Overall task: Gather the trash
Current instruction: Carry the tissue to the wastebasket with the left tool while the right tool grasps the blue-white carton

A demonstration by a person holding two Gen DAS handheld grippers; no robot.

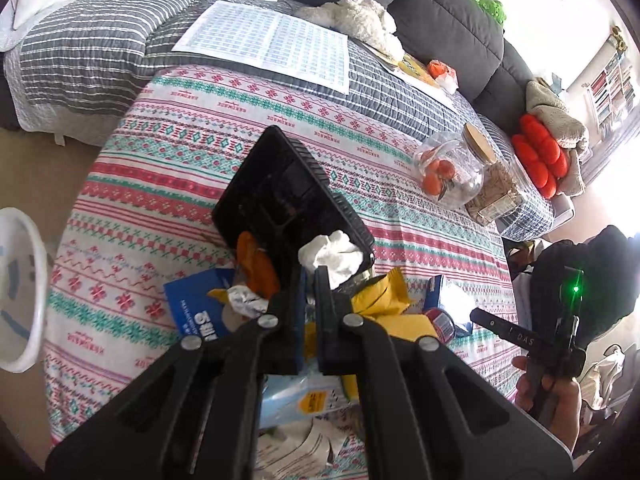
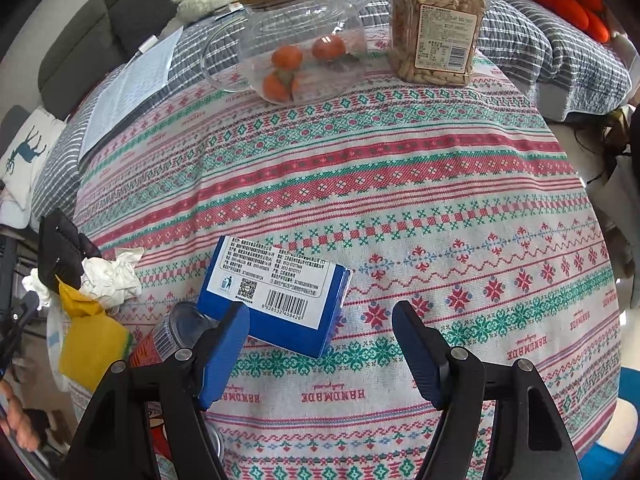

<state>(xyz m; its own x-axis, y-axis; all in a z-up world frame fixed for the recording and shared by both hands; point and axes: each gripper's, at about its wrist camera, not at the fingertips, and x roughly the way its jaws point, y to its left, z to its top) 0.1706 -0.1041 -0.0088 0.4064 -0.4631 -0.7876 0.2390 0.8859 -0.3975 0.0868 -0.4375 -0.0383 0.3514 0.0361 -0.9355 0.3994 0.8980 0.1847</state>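
My left gripper [image 1: 307,280] is shut on the near rim of a black plastic tray [image 1: 280,196], tilted up above the patterned tablecloth [image 1: 168,184]. A crumpled white tissue [image 1: 330,258] and orange peel [image 1: 256,264] lie in the tray. Under it are a blue box [image 1: 198,308], a yellow wrapper [image 1: 380,298] and crumpled foil [image 1: 246,300]. My right gripper [image 2: 320,316] is open, its fingers just in front of the blue box [image 2: 276,296] on the cloth. A red can [image 2: 168,336], a yellow wrapper [image 2: 90,336] and a white tissue [image 2: 112,276] lie to its left.
A glass jar with oranges [image 2: 296,36] and a plastic jar of snacks [image 2: 436,24] stand at the table's far side. A printed sheet [image 1: 268,40] lies on the striped sofa cover. A white round bin rim [image 1: 20,292] is at the left, beside the table.
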